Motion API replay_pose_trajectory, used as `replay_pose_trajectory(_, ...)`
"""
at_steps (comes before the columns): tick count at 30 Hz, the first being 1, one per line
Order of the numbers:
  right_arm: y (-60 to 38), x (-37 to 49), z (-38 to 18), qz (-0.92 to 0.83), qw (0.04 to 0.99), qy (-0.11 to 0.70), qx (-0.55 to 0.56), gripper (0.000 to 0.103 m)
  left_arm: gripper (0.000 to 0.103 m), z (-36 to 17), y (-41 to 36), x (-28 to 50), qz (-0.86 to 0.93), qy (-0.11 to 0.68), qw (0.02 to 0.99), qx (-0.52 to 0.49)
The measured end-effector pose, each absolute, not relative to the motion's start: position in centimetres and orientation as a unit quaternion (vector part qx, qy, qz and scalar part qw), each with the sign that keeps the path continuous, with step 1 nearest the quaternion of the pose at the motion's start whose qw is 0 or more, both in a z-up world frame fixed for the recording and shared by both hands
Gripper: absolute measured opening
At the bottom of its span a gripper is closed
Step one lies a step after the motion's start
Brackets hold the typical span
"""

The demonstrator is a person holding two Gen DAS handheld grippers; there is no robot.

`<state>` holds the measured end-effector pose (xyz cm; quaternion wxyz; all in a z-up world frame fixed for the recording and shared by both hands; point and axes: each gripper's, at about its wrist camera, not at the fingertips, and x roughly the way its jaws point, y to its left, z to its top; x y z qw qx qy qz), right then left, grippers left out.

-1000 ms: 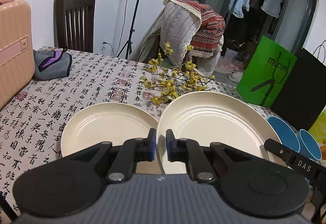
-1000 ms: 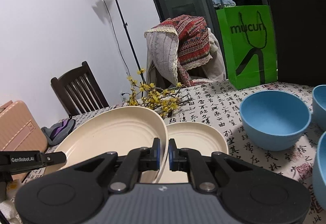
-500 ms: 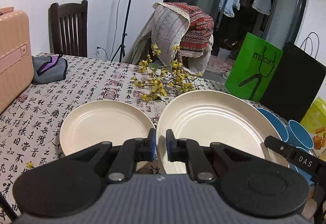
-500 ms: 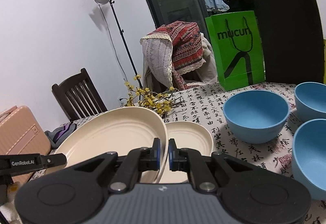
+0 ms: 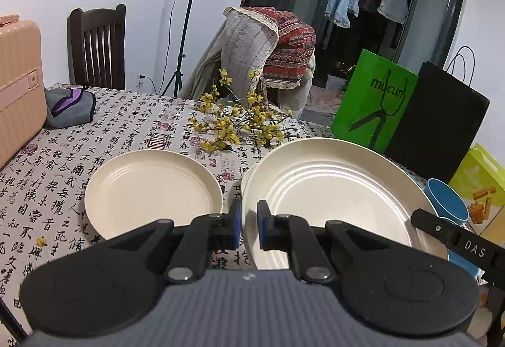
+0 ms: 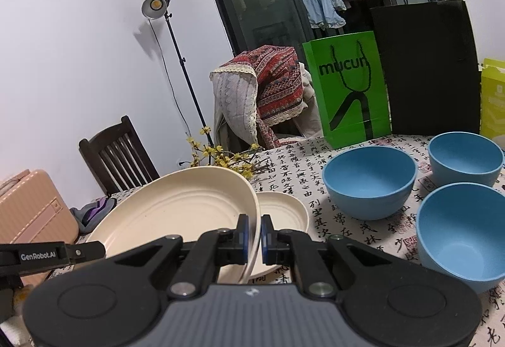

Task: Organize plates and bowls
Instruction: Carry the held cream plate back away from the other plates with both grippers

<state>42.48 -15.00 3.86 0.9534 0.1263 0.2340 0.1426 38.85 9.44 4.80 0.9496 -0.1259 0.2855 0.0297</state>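
**Gripping one large cream plate by opposite rims, above a smaller plate**

Clamping the near left rim of the large round cream plate (image 5: 331, 189), the left gripper (image 5: 249, 228) has its blue-padded jaws nearly together with only the thin plate edge between them. In the right wrist view the right gripper (image 6: 253, 236) pinches the same plate's right rim in the same narrow way, and the plate sits tilted, lifted off the cloth.

Below that raised rim, at lower centre of the right view, a smaller cream plate (image 6: 284, 214) lies flat on the calligraphy-printed tablecloth (image 5: 132, 126); its left part is hidden under the held plate. A second flat cream plate (image 5: 151, 192) lies at lower left of the left view, just beside the held plate's left edge, with a strip of cloth between them.

Three blue round bowls stand upright on the right of the right view: one at centre right (image 6: 369, 179), one at the far right (image 6: 465, 157), one at lower right (image 6: 460, 230), set close together but apart. A spray of yellow blossoms (image 5: 240, 122) lies beyond the plates, and open cloth stretches to the left of the flat plate.
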Motion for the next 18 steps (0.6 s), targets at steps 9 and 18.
replay_pose_trajectory(9,-16.4,40.5,4.3,0.135,0.956,0.226,0.132,0.008,0.01,5.3,8.2,37.4,0.02,0.28,0.952,-0.121)
replay_pose_trajectory(18,-17.6,38.3,4.6,0.126,0.959,0.217,0.132,0.008,0.01,5.7,7.0,36.0,0.009,0.277,0.954,-0.118)
